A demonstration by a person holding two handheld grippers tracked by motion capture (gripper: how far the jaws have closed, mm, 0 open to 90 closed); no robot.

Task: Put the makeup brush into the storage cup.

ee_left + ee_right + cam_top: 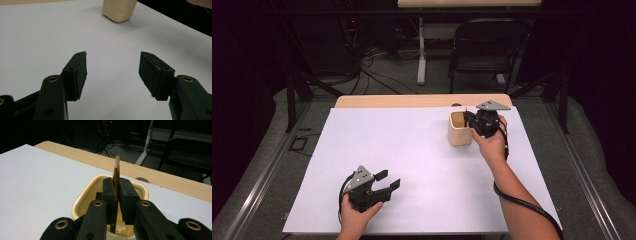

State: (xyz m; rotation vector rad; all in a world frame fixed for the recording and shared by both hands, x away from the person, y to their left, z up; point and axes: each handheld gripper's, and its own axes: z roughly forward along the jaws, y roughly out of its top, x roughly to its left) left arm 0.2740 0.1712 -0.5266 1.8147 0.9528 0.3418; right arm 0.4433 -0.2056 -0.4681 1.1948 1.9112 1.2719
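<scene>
A cream, square-cornered cup [459, 132] stands at the back right of the white sheet. My right gripper [468, 119] hovers just over its mouth and is shut on a thin brown stick with a pale tip [116, 167]. The stick stands upright between the pads, its lower end down inside the cup [80, 204]. My left gripper [388, 180] rests low near the front left of the sheet, open, with nothing between its jaws. In the left gripper view, that gripper [112, 63] points across bare sheet toward the cup [119, 10].
The white sheet [402, 150] covers most of a wooden table [412, 101], whose far edge stays bare. Beyond it stand a black folding chair [489, 47] and a white desk leg [422, 55], with cables on the floor. Dark rails flank the table.
</scene>
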